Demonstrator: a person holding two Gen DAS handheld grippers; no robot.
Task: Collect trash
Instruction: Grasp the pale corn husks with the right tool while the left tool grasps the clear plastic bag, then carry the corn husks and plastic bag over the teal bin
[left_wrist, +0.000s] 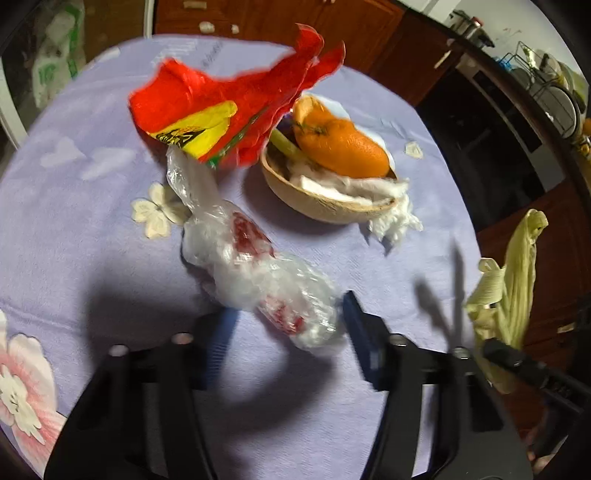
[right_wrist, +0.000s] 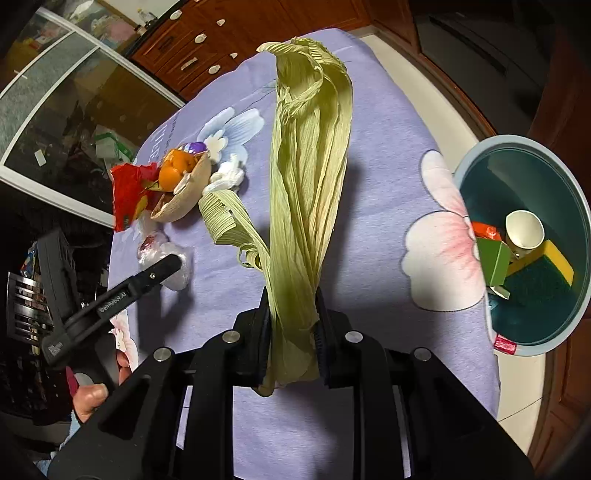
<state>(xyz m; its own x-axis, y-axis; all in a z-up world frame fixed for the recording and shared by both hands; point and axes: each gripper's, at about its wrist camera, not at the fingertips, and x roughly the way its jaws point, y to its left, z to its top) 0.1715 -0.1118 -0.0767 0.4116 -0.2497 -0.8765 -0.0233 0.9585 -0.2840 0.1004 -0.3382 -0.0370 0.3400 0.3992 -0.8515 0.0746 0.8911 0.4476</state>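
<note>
The table (right_wrist: 369, 155) wears a lilac flowered cloth. Beside its right edge stands the teal bin (right_wrist: 576, 236), a paper cup and sponge inside. The right gripper (right_wrist: 291, 332) is clamped on a corn husk (right_wrist: 310, 166), raised upright. The left gripper (left_wrist: 288, 325) is spread around a plastic wrap bundle (left_wrist: 251, 269), perhaps touching it. Near the far left corner sits a coconut shell bowl (left_wrist: 328, 199) with orange peel (left_wrist: 340, 144)

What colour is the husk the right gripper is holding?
Pale yellow-green, a ribbed corn husk clamped in the right gripper. The right wrist view shows it best.
</note>
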